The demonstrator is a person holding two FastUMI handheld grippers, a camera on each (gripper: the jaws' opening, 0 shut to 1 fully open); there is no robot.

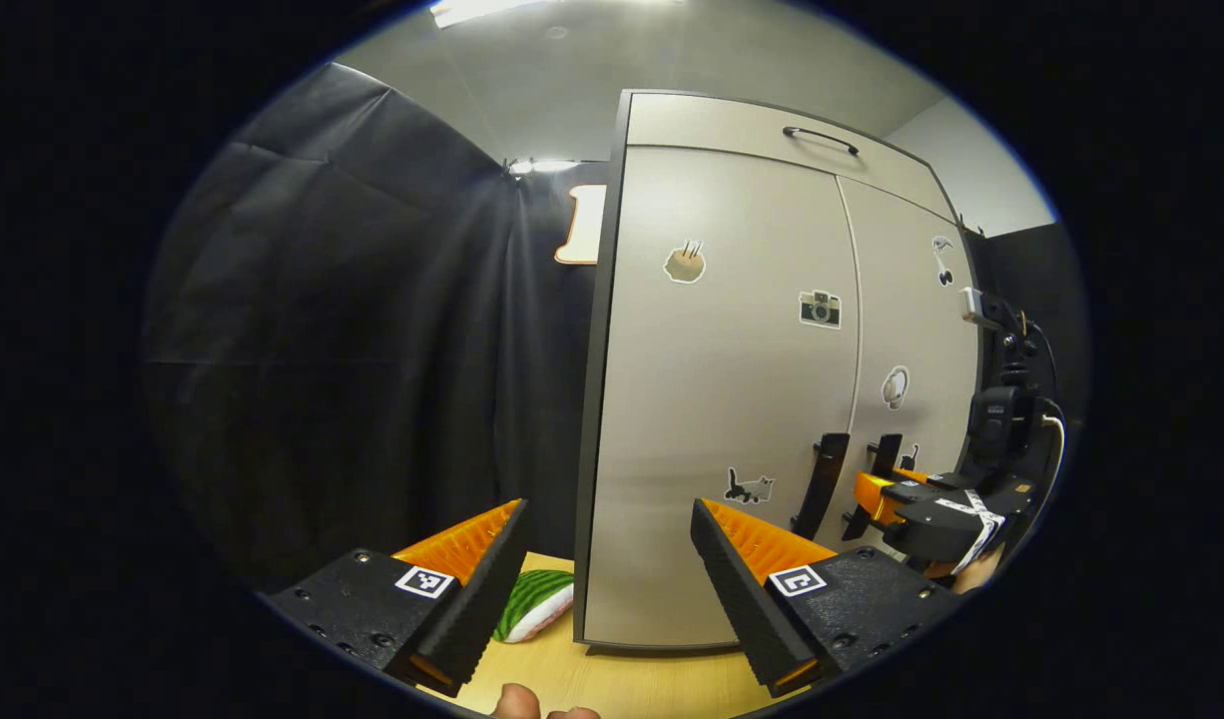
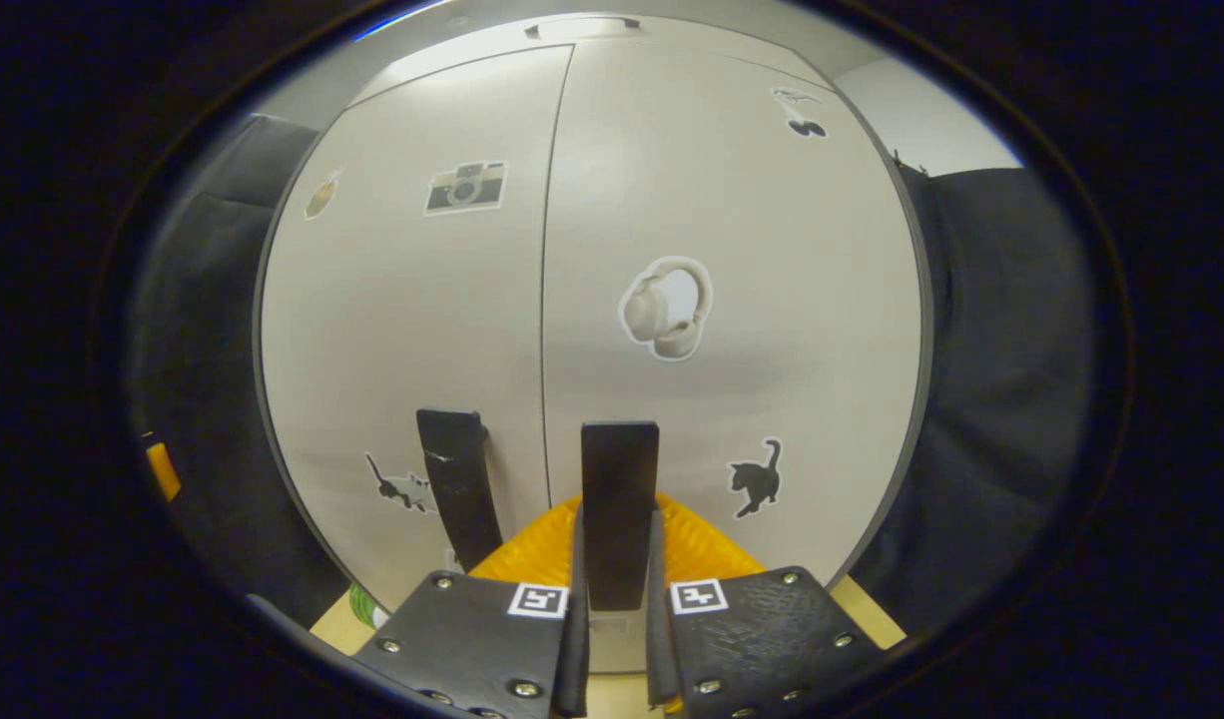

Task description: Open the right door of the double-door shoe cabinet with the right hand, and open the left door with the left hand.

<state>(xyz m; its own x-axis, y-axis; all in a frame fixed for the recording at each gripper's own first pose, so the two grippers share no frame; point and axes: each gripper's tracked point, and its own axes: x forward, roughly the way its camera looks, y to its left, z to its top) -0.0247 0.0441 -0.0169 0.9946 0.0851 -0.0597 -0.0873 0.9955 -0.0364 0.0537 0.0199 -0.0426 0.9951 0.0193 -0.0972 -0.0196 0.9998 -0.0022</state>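
The pale grey shoe cabinet stands upright with both doors closed. In the right gripper view my right gripper is shut on the black vertical handle of the right door. The left door carries its own black handle just left of the seam. In the left gripper view my left gripper stands open with nothing between its fingers, low in front of the cabinet's left front corner. The left door's handle lies to its right, apart from it. Farther off, the right gripper holds the right handle.
A green striped watermelon-like cushion lies on the light wooden surface beside the cabinet's left foot. A flap with a curved handle tops the cabinet. Black cloth walls close in on the left and right.
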